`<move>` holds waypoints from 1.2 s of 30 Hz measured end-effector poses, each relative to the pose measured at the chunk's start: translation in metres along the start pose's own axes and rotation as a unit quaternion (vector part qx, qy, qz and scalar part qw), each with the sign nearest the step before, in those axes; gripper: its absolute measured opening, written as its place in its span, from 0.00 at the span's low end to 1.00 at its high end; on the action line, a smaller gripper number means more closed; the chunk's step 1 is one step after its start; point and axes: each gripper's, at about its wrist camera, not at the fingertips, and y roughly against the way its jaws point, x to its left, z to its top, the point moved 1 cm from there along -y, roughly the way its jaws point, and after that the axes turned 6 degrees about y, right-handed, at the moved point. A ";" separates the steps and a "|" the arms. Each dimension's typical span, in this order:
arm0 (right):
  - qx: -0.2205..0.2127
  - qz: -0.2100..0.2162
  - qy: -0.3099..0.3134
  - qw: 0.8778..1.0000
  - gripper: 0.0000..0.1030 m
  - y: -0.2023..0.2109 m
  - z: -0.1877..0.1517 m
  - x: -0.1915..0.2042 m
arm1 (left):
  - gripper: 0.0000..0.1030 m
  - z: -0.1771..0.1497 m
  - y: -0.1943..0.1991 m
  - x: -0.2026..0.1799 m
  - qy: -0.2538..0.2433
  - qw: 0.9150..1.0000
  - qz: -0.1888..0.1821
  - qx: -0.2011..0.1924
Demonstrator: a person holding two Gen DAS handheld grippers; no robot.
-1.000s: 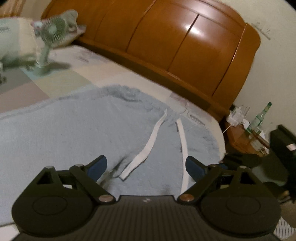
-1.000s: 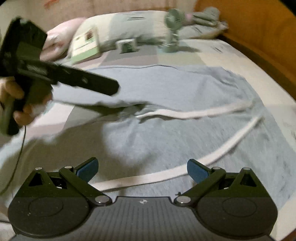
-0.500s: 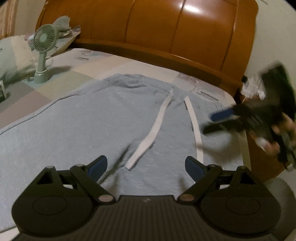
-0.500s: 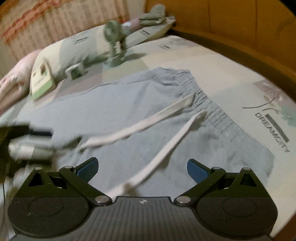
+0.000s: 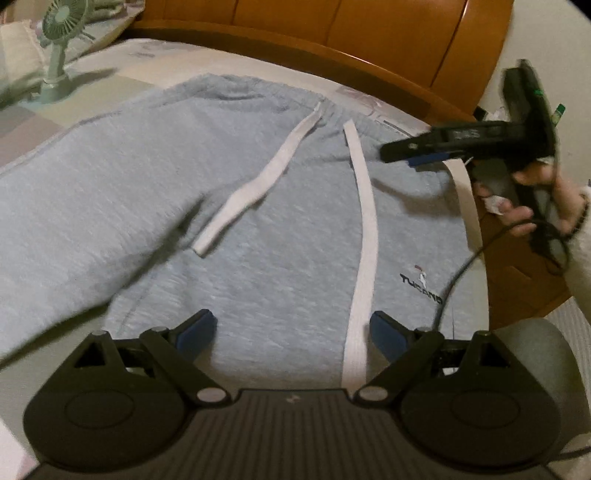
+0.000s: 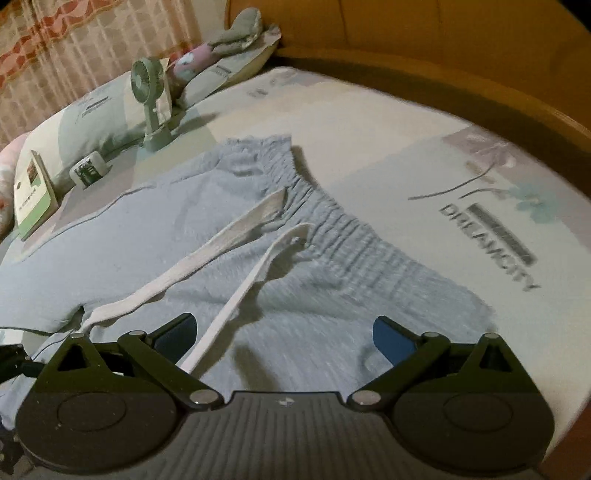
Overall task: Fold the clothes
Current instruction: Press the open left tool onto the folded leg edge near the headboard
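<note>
Left wrist view: left gripper agape, empty, over grey sweatpants spread flat on bed; right gripper at 2 o'clock. Right wrist view: right gripper agape, empty; waistband at 12 o'clock. Risk: loose drawstrings snagging, skewing a fold.

A home bedroom: a bed with a pale patchwork-print sheet fills both views, a glossy curved orange-brown wooden headboard runs from 12 to 2 o'clock, pillows and a small green handheld fan sit at 10 o'clock before patterned curtains.
</note>
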 end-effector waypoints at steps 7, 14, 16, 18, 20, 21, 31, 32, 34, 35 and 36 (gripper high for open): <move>0.002 -0.081 -0.006 0.997 1.00 0.021 -0.012 0.003 | 0.88 0.040 0.032 -0.003 -0.017 0.998 0.046 -0.041; 0.009 -0.041 -0.018 0.999 1.00 0.018 -0.023 0.031 | 0.88 0.145 -0.009 -0.004 0.003 0.995 0.084 -0.056; -0.004 -0.027 0.010 1.000 1.00 0.021 -0.033 0.040 | 0.88 0.175 -0.037 -0.005 0.022 0.997 0.062 -0.045; -0.017 -0.017 0.040 0.999 1.00 0.024 -0.042 0.048 | 0.88 0.200 -0.069 -0.007 0.041 0.998 0.037 -0.029; -0.034 -0.050 0.084 0.995 1.00 0.029 -0.046 0.052 | 0.88 0.217 -0.100 -0.006 0.057 0.998 0.027 -0.019; -0.043 -0.065 0.101 0.992 1.00 0.031 -0.048 0.052 | 0.88 0.224 -0.115 -0.004 0.063 0.998 0.024 -0.019; -0.011 -0.037 0.075 0.996 1.00 0.019 -0.059 0.030 | 0.93 0.261 -0.208 0.044 0.136 0.988 0.061 -0.034; -0.011 -0.036 0.074 0.997 1.00 0.019 -0.060 0.030 | 0.93 0.263 -0.209 0.046 0.142 0.987 0.058 -0.042; -0.011 -0.035 0.074 0.997 1.00 0.019 -0.061 0.030 | 0.94 0.266 -0.213 0.043 0.137 0.987 0.068 -0.038; -0.012 -0.035 0.074 0.997 1.00 0.020 -0.062 0.030 | 0.94 0.267 -0.213 0.040 0.130 0.988 0.073 -0.033; -0.012 -0.033 0.074 0.997 1.00 0.021 -0.063 0.030 | 0.94 0.266 -0.211 0.037 0.121 0.989 0.076 -0.027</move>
